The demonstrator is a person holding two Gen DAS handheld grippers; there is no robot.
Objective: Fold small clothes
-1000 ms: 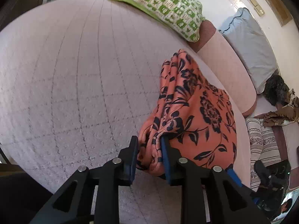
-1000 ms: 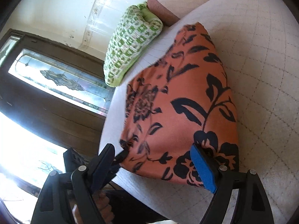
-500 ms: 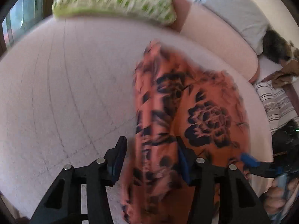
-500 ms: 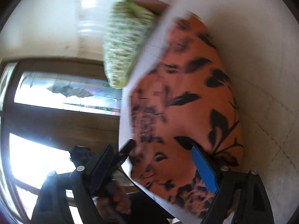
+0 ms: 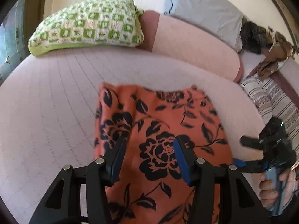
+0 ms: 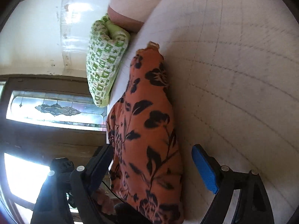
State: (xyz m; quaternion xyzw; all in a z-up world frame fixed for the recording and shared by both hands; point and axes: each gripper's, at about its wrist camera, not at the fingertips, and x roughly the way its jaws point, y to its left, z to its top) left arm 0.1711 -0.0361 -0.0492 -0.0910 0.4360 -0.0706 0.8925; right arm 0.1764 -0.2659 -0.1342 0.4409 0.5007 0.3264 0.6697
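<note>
Pale quilted bedding covers the bed [image 5: 48, 112], with a green-and-white checked pillow [image 5: 87, 26] at its head and a grey pillow [image 5: 203, 11] beyond a pink bolster [image 5: 194, 43]. On the bed lies the task's piece, an orange garment with black flowers [image 5: 162, 130], spread fairly flat near the front edge.

The left claw [image 5: 148, 156] hangs over the garment's near part with its jaws spread and nothing pinched between them. The right claw [image 6: 155, 166] is likewise wide open, the cloth running between its fingers without being held.

Risk, as I judge it: with neither claw holding, any fold already laid can slacken, and the near part seems to reach the mattress edge, so a careless nudge might drag it off. A one-layer pinch would pull the fold askew.

From the left wrist you see the garment's full outline and far hem, plus the right claw [image 5: 248, 149] beside the cloth. From the right wrist you see instead the cloth's bulk, humped and thick, and a stained-glass door [image 6: 54, 110] behind.
</note>
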